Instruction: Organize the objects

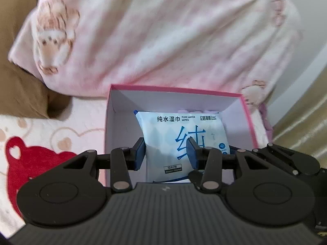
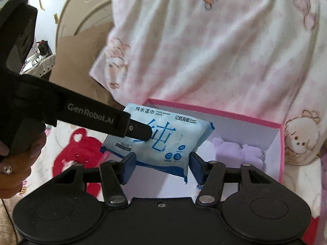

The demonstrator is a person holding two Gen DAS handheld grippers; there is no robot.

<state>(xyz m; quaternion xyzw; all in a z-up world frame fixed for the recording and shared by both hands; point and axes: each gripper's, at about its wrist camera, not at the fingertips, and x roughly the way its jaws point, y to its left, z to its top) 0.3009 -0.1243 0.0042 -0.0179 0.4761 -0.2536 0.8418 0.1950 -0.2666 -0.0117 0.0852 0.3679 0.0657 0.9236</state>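
Left hand-held gripper [image 1: 166,153] pinches the wet-wipes pack [image 2: 159,140] above the pink box [image 2: 281,143] on the bed; right hand-held gripper [image 2: 161,164] stands half-wide, gripping nothing.

Risk, judged: the pack is soft and pinched near one end only, so it may sag or slip and catch the box's near wall; the right gripper's pads flank its lower corner and could snag it. Hard to make out: the purple plush item [image 2: 239,152] is partly hidden by the pack; the box floor is covered; the bedding is blurred.
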